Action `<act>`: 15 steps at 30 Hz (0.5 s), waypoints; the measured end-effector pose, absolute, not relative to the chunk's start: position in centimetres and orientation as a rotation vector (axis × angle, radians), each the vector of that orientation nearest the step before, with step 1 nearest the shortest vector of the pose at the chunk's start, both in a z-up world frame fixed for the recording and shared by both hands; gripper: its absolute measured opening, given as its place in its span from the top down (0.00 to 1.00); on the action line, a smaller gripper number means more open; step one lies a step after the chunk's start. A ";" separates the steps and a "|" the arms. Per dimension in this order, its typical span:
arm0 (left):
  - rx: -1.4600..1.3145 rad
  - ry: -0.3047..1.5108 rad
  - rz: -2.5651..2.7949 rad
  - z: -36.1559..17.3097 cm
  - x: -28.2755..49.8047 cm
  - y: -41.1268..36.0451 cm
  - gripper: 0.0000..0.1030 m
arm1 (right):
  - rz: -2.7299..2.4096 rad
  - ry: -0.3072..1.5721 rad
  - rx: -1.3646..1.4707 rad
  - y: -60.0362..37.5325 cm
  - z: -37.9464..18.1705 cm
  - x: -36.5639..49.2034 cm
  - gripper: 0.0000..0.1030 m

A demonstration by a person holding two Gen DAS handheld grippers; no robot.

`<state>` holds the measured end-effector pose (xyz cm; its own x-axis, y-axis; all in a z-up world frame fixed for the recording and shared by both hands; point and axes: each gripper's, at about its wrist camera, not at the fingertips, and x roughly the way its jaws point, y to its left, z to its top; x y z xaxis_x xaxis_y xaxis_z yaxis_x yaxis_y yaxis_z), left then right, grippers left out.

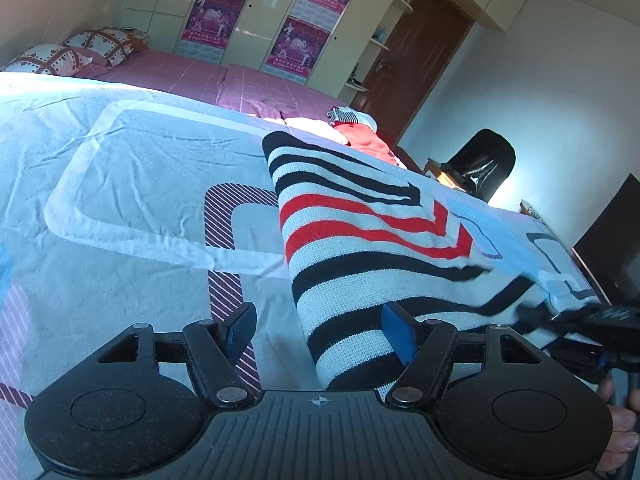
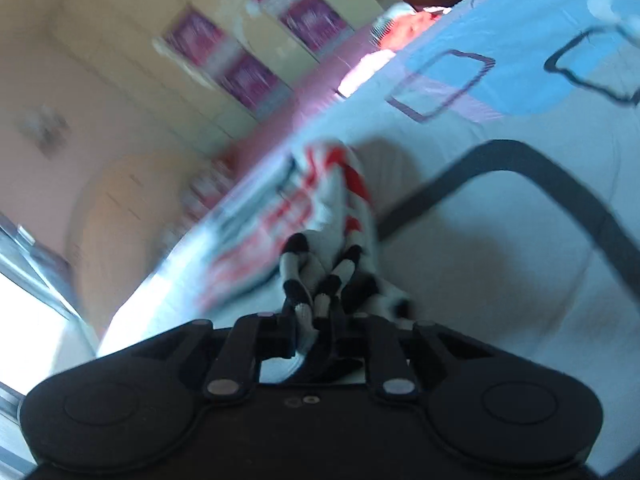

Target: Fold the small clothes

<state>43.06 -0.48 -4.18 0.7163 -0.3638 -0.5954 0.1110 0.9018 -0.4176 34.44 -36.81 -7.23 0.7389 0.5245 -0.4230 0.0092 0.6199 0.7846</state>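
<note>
A small knit sweater (image 1: 360, 240) with black, red and pale stripes lies on the bed sheet (image 1: 140, 180). My left gripper (image 1: 320, 330) is open, its blue pads (image 1: 240, 330) spread over the sweater's near left edge, holding nothing. My right gripper (image 2: 314, 316) is shut on a bunched part of the sweater (image 2: 332, 216), lifting it off the sheet; this view is blurred. In the left wrist view the right gripper (image 1: 576, 316) shows at the sweater's right edge.
The pale patterned sheet (image 2: 500, 260) covers the near bed. A red and white pile of clothes (image 1: 360, 132) lies at its far edge. A pink bed (image 1: 208, 76) with pillows (image 1: 76, 52), wardrobes (image 1: 256, 12), a brown door (image 1: 412, 60) and a black chair (image 1: 484, 164) stand beyond.
</note>
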 end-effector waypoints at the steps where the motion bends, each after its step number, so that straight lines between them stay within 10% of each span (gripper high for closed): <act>1: -0.373 0.726 -0.273 -4.2 43.0 -0.3 0.33 | 0.401 0.611 1.000 -37.7 -7.7 33.6 0.86; 8: -0.451 0.735 -0.298 -6.2 42.9 0.9 0.31 | 0.323 0.695 1.273 -40.0 -16.0 33.0 0.89; 12: -0.417 0.700 -0.278 -4.4 42.2 0.7 0.31 | 0.298 0.697 1.109 -40.1 -12.8 32.9 0.73; 15: -0.395 0.604 -0.341 -1.6 41.3 0.1 0.31 | 0.237 0.564 0.876 -40.3 -8.1 31.6 0.83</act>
